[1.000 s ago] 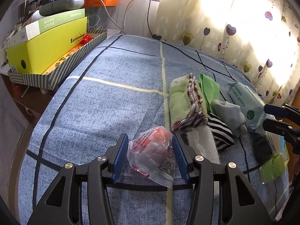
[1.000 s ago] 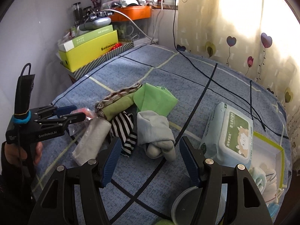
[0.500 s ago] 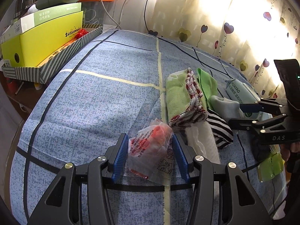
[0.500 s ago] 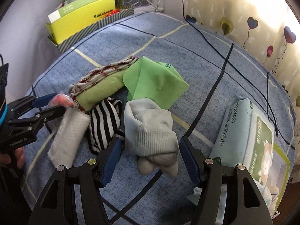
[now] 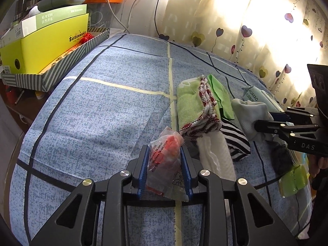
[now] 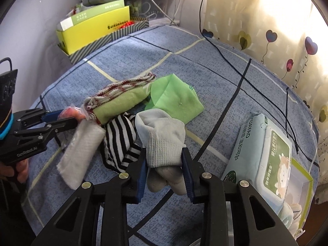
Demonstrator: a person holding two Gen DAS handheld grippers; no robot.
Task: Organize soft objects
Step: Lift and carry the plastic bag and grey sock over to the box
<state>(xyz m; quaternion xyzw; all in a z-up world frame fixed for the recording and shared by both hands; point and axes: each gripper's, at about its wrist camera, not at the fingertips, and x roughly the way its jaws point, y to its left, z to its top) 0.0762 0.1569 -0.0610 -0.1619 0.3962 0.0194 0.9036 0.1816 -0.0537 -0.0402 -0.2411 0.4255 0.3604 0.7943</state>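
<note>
Grippers closing on two soft things

Left gripper (image 5: pixel 165 172) is squeezing a crinkly clear packet (image 5: pixel 166 164) with orange inside; its jaws have just been closing. Right gripper (image 6: pixel 164 171) is pinching the rolled grey socks (image 6: pixel 162 137), jaws closing too. Both are lying on the blue checked bedspread (image 5: pixel 106 110), beside a heart-print curtain (image 5: pixel 256 20).

Far blue bedspread (image 5: pixel 114 106) open; striped tray (image 5: pixel 67 61) blocks left edge (cloths crowd right), wipes pack (image 6: pixel 264 149) beyond.

Clear packet (image 5: pixel 166 160) with orange contents near the bed's front edge – grey sock bundle (image 6: pixel 162 137) beside striped cloth (image 6: pixel 121 141), folded green towel (image 6: pixel 121 102) behind.
</note>
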